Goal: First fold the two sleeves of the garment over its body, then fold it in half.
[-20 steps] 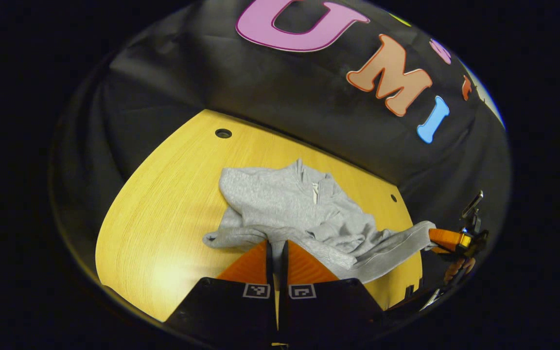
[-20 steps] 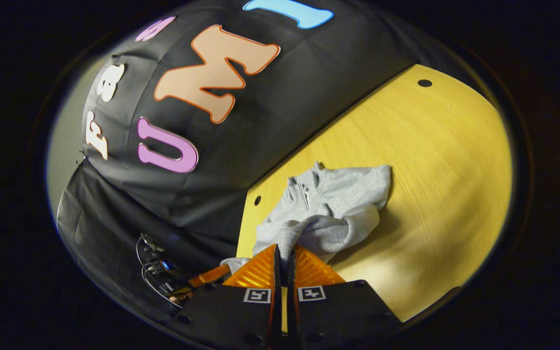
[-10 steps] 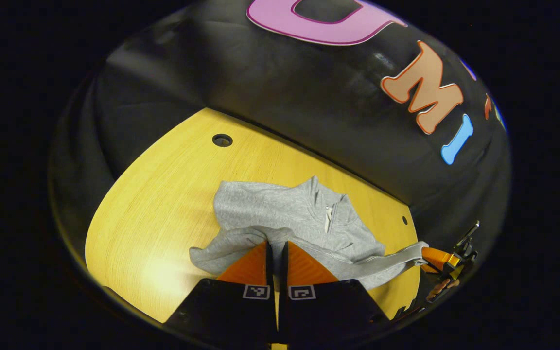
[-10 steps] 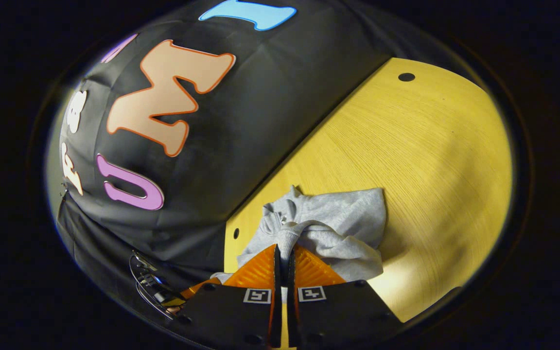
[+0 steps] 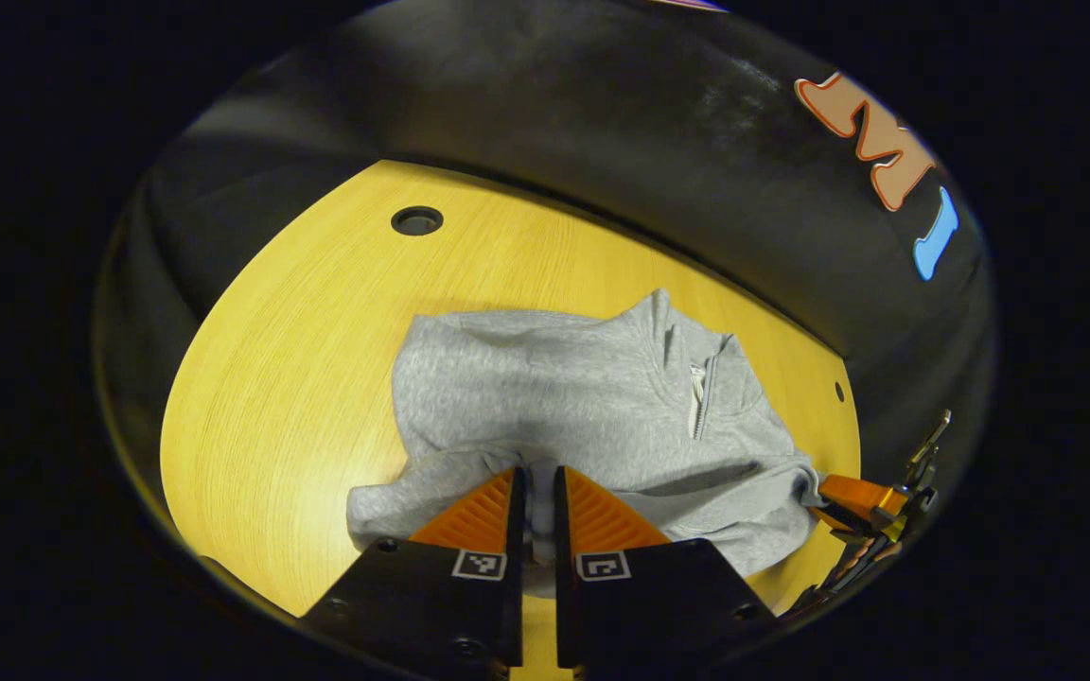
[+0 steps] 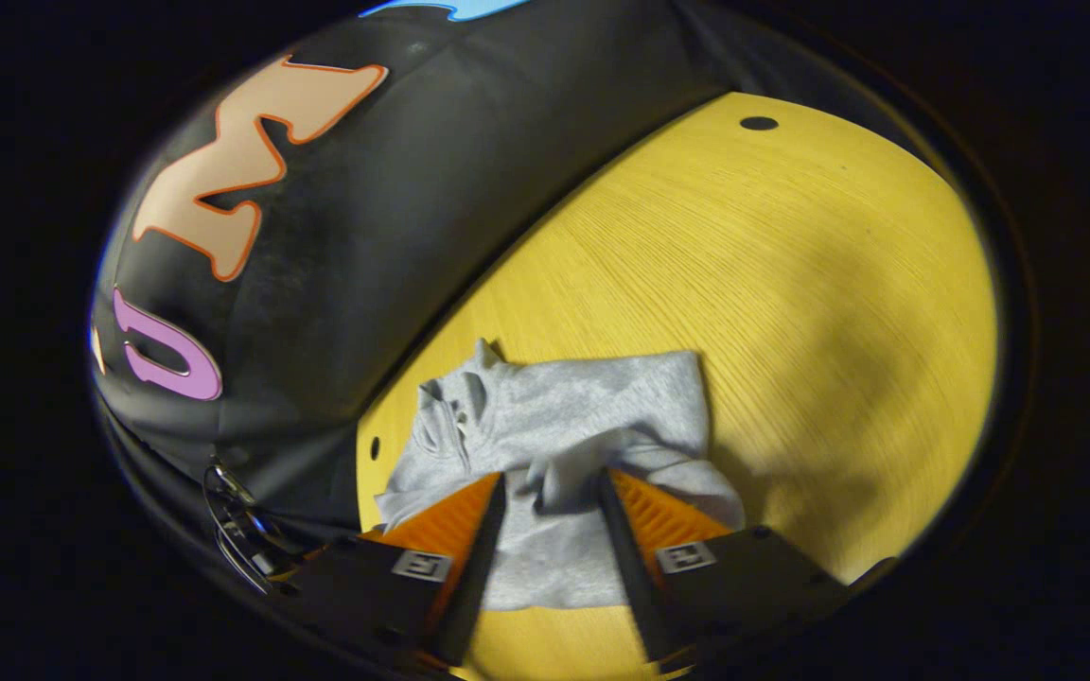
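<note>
A grey zip-neck sweatshirt (image 5: 554, 397) lies bunched on the yellow wooden table (image 5: 299, 331), its collar toward the black wall. My left gripper (image 5: 537, 482) is at its near edge, fingers close together with a strip of grey cloth pinched between them. In the right gripper view the sweatshirt (image 6: 583, 407) lies flat, and my right gripper (image 6: 550, 492) stands open over its near edge, cloth showing between the spread fingers. From the left gripper view, the right gripper (image 5: 838, 503) sits at the garment's right corner.
The table (image 6: 791, 265) has a large round hole (image 5: 416, 220) near its far left corner and a small hole (image 5: 838, 391) by the wall. The black cloth wall runs close behind the collar. Bare wood stretches to the left of the garment.
Both grippers have come down toward the table with the cloth. The right gripper's fingers, shut on the fabric before, have spread apart and let it go. The sweatshirt now lies flatter.
</note>
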Demonstrator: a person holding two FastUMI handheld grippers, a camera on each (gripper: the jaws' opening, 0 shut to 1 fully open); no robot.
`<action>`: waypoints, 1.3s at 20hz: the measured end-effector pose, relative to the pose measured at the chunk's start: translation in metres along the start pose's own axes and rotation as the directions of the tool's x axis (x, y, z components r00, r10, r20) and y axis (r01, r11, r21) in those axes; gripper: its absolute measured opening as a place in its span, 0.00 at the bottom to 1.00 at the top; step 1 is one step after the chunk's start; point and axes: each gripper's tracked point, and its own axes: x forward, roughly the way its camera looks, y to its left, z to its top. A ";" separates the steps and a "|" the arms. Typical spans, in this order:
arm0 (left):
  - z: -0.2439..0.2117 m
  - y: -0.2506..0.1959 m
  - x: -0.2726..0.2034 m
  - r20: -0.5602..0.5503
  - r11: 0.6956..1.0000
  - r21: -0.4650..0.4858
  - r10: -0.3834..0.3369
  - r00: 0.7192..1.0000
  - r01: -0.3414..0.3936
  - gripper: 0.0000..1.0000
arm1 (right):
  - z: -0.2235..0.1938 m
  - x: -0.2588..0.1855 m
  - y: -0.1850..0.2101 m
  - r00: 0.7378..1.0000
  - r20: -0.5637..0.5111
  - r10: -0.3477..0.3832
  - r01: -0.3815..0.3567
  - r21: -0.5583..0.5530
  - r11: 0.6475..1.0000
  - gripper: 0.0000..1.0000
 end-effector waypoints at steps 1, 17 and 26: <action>0.006 -0.002 0.001 0.035 1.000 -0.006 -0.002 0.999 0.002 0.18 | 0.014 -0.008 0.002 0.998 0.056 -0.010 0.012 -0.030 0.999 0.73; 0.105 -0.012 -0.199 0.654 0.940 0.165 0.122 0.747 -0.298 0.96 | 0.085 -0.168 0.063 0.778 0.612 0.145 0.261 -0.524 0.811 0.96; 0.099 -0.004 -0.242 0.704 0.927 0.165 0.129 0.698 -0.338 0.96 | 0.067 -0.192 0.069 0.768 0.620 0.162 0.311 -0.582 0.752 0.96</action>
